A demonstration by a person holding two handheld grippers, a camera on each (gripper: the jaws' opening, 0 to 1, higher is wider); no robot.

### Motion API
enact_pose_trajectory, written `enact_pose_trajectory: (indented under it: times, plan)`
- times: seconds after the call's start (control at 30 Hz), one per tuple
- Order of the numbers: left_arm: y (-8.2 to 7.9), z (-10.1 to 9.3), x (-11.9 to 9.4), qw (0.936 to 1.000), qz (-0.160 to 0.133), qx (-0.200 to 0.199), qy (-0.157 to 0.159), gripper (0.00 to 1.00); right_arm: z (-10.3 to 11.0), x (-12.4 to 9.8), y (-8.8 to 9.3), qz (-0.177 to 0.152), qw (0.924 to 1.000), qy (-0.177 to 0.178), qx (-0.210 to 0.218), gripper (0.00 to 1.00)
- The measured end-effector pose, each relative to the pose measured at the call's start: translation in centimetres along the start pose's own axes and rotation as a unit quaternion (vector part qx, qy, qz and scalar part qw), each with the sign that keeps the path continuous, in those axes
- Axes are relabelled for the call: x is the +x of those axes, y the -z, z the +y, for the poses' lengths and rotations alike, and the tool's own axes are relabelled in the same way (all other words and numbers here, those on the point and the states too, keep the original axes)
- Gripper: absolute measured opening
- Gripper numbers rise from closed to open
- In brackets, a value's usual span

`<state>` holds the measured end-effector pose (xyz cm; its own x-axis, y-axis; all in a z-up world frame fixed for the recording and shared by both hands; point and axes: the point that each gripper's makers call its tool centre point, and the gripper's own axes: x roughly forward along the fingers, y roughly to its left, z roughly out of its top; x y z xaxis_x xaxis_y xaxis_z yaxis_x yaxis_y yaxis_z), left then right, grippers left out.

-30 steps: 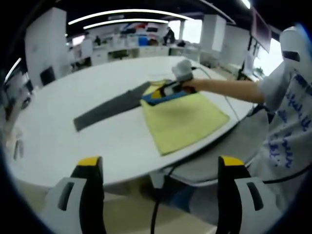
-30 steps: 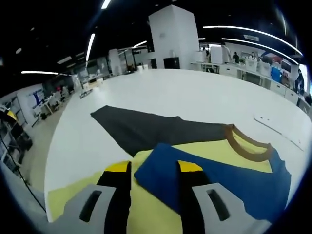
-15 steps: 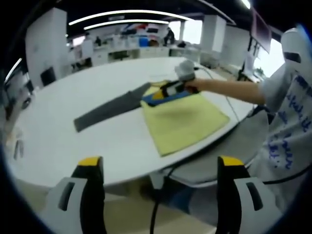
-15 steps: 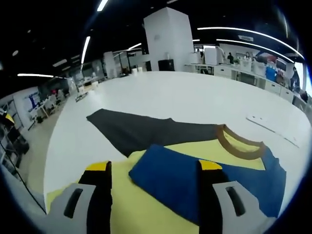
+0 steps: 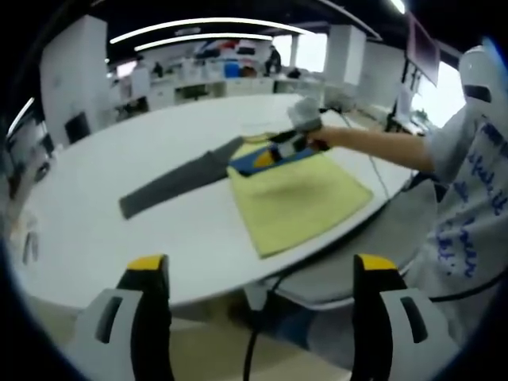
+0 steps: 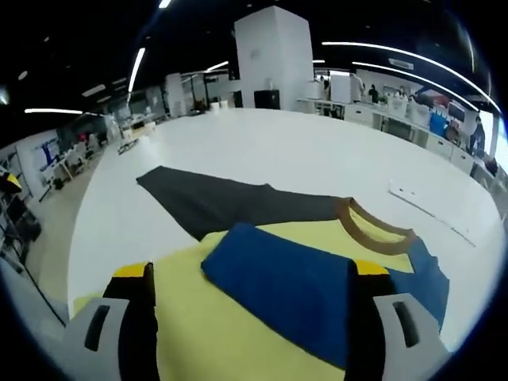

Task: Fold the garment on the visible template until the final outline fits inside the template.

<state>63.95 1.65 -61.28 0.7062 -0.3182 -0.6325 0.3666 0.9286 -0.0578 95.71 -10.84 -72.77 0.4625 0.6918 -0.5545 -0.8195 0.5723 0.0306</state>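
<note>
Table (image 5: 95, 214): white, rounded. In the left gripper view its near edge curves across just above our left gripper (image 5: 258, 305); wide bare top lies left of and beyond the cloth. In the right gripper view, bare top runs far ahead and to both sides of the cloth.

Garment (image 5: 298, 194): yellow shirt, lying flat at the table's right part in the left gripper view. Its near corner reaches the table's edge; we cannot tell whether it overhangs. A blue sleeve (image 6: 286, 286) is folded over the yellow body; a brown collar (image 6: 373, 230) lies beyond it.

Template (image 5: 178, 178): dark grey sheet, partly under the garment, sticking out as a long strip toward the table's middle. In the right gripper view it shows just beyond the blue sleeve, its far corner pointing left.

Left gripper: jaws spread wide with nothing between them, held off the table on the near side, well apart from the garment.

Right gripper (image 6: 250, 309): jaws parted wide, grasping nothing, standing to either side of the blue sleeve. We cannot tell whether the tips touch the cloth. In the left gripper view it sits over the garment's far end (image 5: 290, 143), held by a hand on an outstretched arm (image 5: 373, 147).

Person (image 5: 468, 198): white printed shirt, standing beside the table's right edge.

Small flat white object (image 6: 421, 202): on the table right of the collar, apart from it.
</note>
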Motion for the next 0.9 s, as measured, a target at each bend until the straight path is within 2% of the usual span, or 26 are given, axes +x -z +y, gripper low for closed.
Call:
enact_pose_trajectory:
  times: [0.23, 0.53, 0.63, 0.7, 0.83, 0.9]
  plan:
    - [-0.1, -0.3, 0.0, 1.0000, -0.004, 0.002, 0.002, 0.92, -0.6, -1.5, -0.3, -0.003, 0.9999, 0.009, -0.013, 1.00]
    - [-0.1, -0.4, 0.0, 1.0000, -0.004, 0.005, 0.004, 0.93, -0.5, -3.9, -0.4, -0.011, 0.9998, 0.010, -0.009, 1.00]
    - [-0.3, -0.3, 0.0, 0.9999, -0.005, 0.009, 0.003, 0.93, -0.7, -4.6, -0.4, -0.009, 0.9999, 0.005, -0.013, 1.00]
    - [-0.4, -0.4, 0.1, 0.9999, -0.005, 0.009, 0.004, 0.93, 0.0, -5.4, -0.7, -0.018, 0.9998, -0.012, 0.000, 1.00]
    - [-0.5, -0.5, 0.1, 0.9999, -0.006, 0.010, 0.004, 0.93, -0.2, -6.6, -0.4, -0.017, 0.9997, 0.000, -0.020, 1.00]
    - [-0.5, -0.5, 0.2, 0.9999, -0.005, 0.011, 0.005, 0.93, -0.2, -7.3, -0.3, -0.021, 0.9997, -0.007, -0.005, 1.00]
